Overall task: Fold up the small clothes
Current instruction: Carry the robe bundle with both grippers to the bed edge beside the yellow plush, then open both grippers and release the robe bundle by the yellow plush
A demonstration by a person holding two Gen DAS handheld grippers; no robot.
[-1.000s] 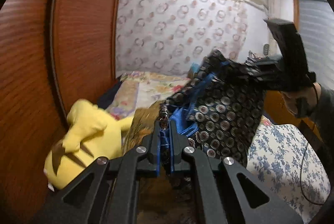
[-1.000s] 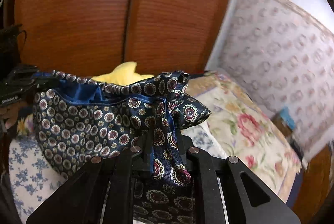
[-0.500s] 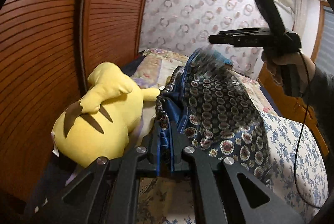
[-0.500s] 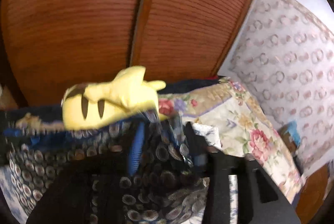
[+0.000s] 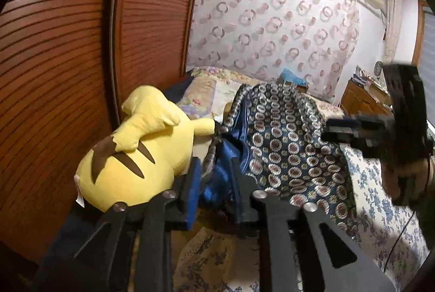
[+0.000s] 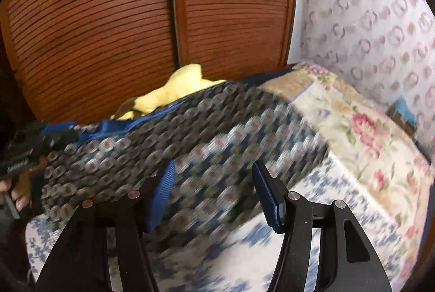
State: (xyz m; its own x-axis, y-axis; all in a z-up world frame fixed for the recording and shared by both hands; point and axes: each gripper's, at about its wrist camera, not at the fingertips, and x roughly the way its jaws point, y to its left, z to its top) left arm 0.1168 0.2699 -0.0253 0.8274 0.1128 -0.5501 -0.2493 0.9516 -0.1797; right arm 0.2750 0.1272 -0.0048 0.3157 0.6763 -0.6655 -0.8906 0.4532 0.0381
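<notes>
Patterned shorts are draped beside the yellow plush toy; left claw is opening around their waistband, right claw is spread, opening, empty.

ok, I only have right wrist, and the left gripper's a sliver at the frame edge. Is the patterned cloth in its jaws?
Observer: Yes. The blue inner edge of the patterned garment sits between the jaws of the left gripper, which are opening.
Operator: And the yellow thing behind the cloth?
Observer: A yellow plush with brown stripes, lying against the wardrobe door, right beside the garment.
</notes>
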